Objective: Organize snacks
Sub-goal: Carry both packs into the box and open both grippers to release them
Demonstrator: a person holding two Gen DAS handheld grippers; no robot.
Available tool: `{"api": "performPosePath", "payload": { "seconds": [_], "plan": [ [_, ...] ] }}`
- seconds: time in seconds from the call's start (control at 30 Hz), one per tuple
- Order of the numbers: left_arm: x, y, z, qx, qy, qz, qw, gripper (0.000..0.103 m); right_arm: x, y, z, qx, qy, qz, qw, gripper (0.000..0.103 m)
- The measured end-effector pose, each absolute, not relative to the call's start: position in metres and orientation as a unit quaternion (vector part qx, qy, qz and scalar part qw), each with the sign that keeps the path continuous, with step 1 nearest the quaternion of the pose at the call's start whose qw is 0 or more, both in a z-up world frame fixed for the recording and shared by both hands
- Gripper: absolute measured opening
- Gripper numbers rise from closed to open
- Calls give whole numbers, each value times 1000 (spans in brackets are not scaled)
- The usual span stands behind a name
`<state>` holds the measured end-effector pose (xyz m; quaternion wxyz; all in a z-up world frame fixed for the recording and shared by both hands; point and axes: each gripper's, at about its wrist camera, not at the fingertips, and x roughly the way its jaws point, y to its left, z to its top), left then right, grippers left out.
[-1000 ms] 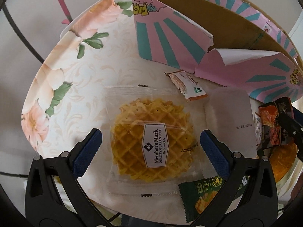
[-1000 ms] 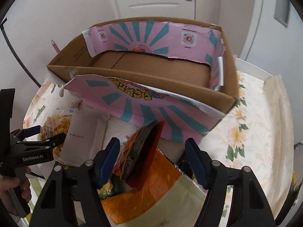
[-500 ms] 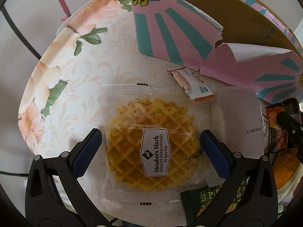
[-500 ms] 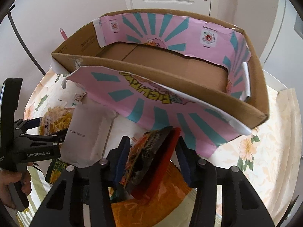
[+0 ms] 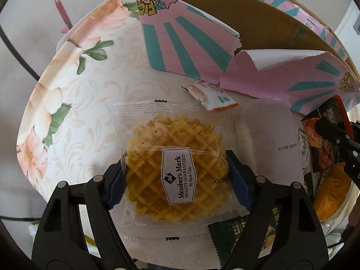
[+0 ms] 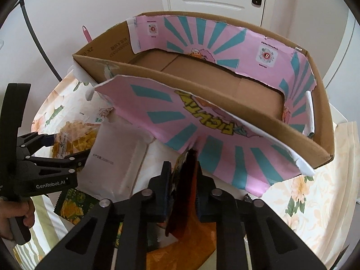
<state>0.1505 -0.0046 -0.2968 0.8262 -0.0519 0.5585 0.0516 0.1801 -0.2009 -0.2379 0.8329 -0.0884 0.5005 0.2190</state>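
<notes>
Both grippers have closed since a second ago. Left gripper (image 5: 176, 177): blue pads, then wide apart, now press the clear wrapper at either side of the waffle cookie packet (image 5: 175, 171), which lies flat on the floral tablecloth (image 5: 74, 94), near the box. Right gripper (image 6: 182, 186): jaws drawn in tight on a dark red-and-orange snack pouch (image 6: 186, 180), held edge-on just before the torn pink flap. Judgement: both snacks look secured, and carrying them into the cardboard box (image 6: 225, 85) comes next.

Materials: cookie is a golden lattice disc, brittle-looking, under crinkly film with a white label. Pouch is thin, glossy foil. Box is plain corrugated brown inside, its pink-and-teal printed facing peeling in ragged strips. A matte white packet (image 5: 270, 144) lies beside the cookie.
</notes>
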Motion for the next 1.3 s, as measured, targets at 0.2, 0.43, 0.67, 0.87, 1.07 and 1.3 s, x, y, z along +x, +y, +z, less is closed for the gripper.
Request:
{"api": "performPosePath", "payload": {
  "seconds": [0.2,0.43,0.67,0.87,1.07,1.3],
  "plan": [
    [140,8,-290,-61,548,51,832,74,178,-203,-233,-75,498,214,837,14],
    [135,14,-270,-66,532,51,843,74,173,-202,-222,-66,486,211,845,14],
    [130,11,-236,-65,508,55,857,74,164,-204,-198,-58,464,213,858,14],
    [121,3,-178,-69,467,60,879,74,158,-210,-162,-42,437,225,870,14],
    [140,-7,-125,-55,427,28,902,74,163,-214,-121,-19,409,230,883,14],
    [197,-15,-102,-37,423,-34,905,74,193,-219,-94,-1,394,205,896,14]
  ]
}}
